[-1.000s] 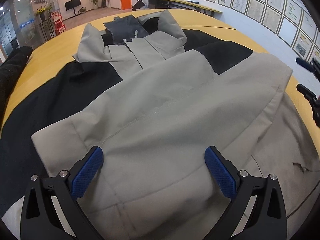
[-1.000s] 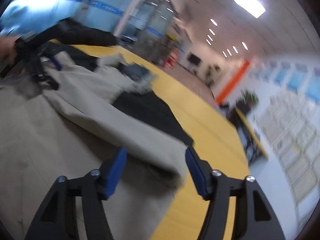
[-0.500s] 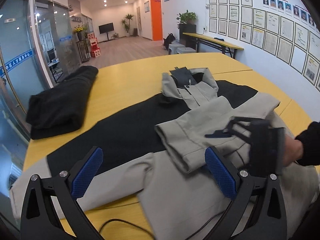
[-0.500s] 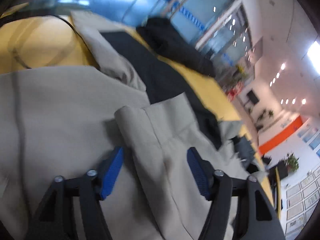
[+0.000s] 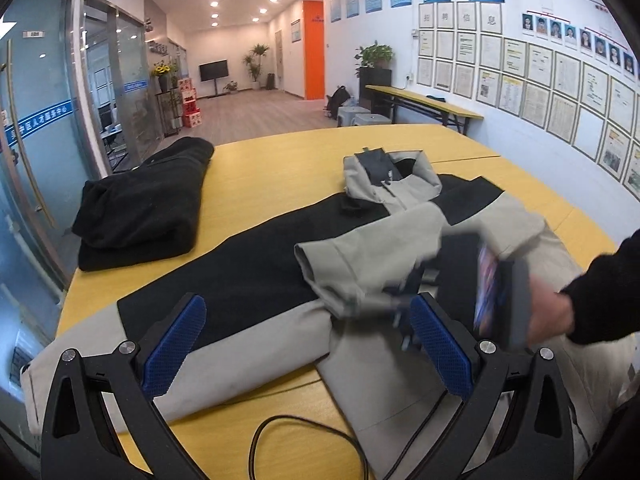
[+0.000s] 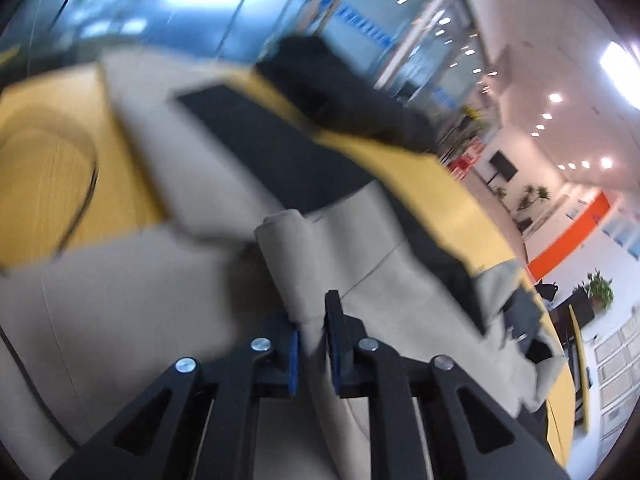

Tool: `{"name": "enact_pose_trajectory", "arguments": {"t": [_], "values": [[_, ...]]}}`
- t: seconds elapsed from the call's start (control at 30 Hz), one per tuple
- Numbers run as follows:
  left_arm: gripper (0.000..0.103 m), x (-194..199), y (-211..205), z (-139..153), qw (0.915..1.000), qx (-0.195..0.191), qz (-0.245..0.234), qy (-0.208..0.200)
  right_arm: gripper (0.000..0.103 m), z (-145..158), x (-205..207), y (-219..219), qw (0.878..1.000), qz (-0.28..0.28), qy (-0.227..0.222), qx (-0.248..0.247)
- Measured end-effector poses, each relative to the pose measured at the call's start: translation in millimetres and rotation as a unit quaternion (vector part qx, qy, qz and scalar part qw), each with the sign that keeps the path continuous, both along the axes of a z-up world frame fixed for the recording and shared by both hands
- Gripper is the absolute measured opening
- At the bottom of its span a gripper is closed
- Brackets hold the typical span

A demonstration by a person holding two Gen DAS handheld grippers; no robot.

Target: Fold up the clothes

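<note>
A grey and black jacket (image 5: 256, 272) lies spread on the yellow table (image 5: 280, 160), collar at the far side. One grey sleeve (image 5: 360, 256) is folded across its body. My left gripper (image 5: 308, 340) hovers open above the jacket's near edge, holding nothing. In the left wrist view the right gripper (image 5: 404, 300) appears blurred, held by a hand (image 5: 548, 316), at the sleeve's cuff. The right wrist view shows my right gripper (image 6: 312, 328) shut on the grey sleeve (image 6: 292, 256), the cuff bunched between the blue pads.
A folded black garment (image 5: 148, 208) rests at the table's far left. A black cable (image 5: 304, 436) loops over the near table edge. Benches and stools stand beyond the table by the poster wall.
My left gripper drew back and up from the jacket. The right gripper came to the folded sleeve's cuff and shut on it.
</note>
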State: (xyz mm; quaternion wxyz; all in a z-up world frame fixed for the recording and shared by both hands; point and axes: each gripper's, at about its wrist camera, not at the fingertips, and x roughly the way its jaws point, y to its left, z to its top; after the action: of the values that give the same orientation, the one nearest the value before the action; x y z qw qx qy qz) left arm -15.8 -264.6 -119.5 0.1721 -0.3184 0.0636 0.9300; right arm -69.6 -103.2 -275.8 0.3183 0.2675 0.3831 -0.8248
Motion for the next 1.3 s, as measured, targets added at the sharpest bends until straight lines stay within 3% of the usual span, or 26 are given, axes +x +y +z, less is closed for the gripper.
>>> {"name": "enact_pose_trajectory", "arguments": {"t": [0.1, 0.2, 0.23, 0.33, 0.43, 0.47, 0.5, 0.57, 0.67, 0.73, 0.8, 0.87, 0.93, 1.07, 1.2, 1.27, 1.3], "values": [[0.103, -7, 15, 1, 0.9998, -0.003, -0.021, 0.004, 0.020, 0, 6, -3, 1.000, 0.003, 0.007, -0.002], [0.103, -19, 36, 2, 0.9989, 0.000, -0.045, 0.013, 0.045, 8, 13, 6, 1.000, 0.014, -0.018, 0.003], [0.103, -23, 43, 2, 0.9984, 0.002, -0.054, 0.017, 0.060, 15, 18, 16, 1.000, 0.018, -0.021, 0.000], [0.103, -46, 72, -1, 0.9958, 0.018, -0.088, 0.017, 0.077, 48, 46, 80, 1.000, 0.007, -0.006, -0.027], [0.103, -73, 109, -11, 0.9911, 0.024, -0.130, 0.010, 0.087, 72, 64, 176, 0.997, -0.055, 0.024, -0.042], [0.103, -82, 122, -16, 0.9890, 0.023, -0.146, 0.008, 0.091, 72, 64, 205, 0.996, -0.076, 0.042, -0.027], [0.103, -91, 135, -24, 0.9875, 0.020, -0.156, 0.002, 0.091, 71, 63, 234, 0.994, -0.096, 0.059, -0.008], [0.103, -113, 158, -46, 0.9846, 0.012, -0.172, -0.029, 0.091, 55, 58, 292, 0.986, -0.124, 0.074, 0.080], [0.103, -140, 181, -85, 0.9816, -0.004, -0.168, -0.091, 0.089, 18, 48, 353, 0.969, -0.127, 0.063, 0.201], [0.103, -152, 193, -107, 0.9787, -0.012, -0.162, -0.126, 0.088, 5, 40, 374, 0.963, -0.127, 0.065, 0.228], [0.103, -155, 196, -122, 0.9762, -0.011, -0.154, -0.153, 0.086, 11, 26, 385, 0.968, -0.153, 0.062, 0.189], [0.102, -153, 196, -133, 0.9755, -0.015, -0.144, -0.166, 0.044, 19, 9, 394, 0.969, -0.196, 0.039, 0.144], [0.103, -147, 197, -136, 0.9771, -0.018, -0.138, -0.161, 0.039, 28, -7, 404, 0.966, -0.239, 0.016, 0.098], [0.103, -136, 200, -138, 0.9805, -0.024, -0.126, -0.149, 0.041, 38, -26, 434, 0.950, -0.309, -0.046, 0.007], [0.103, -132, 207, -141, 0.9820, -0.046, -0.115, -0.143, 0.049, 38, -25, 448, 0.945, -0.316, -0.079, -0.021], [0.103, -132, 200, -138, 0.9815, -0.043, -0.107, -0.153, 0.067, 48, -19, 463, 0.938, -0.330, -0.093, -0.041], [0.103, -131, 197, -137, 0.9812, -0.040, -0.105, -0.157, 0.069, 53, -13, 468, 0.937, -0.331, -0.099, -0.047]]}}
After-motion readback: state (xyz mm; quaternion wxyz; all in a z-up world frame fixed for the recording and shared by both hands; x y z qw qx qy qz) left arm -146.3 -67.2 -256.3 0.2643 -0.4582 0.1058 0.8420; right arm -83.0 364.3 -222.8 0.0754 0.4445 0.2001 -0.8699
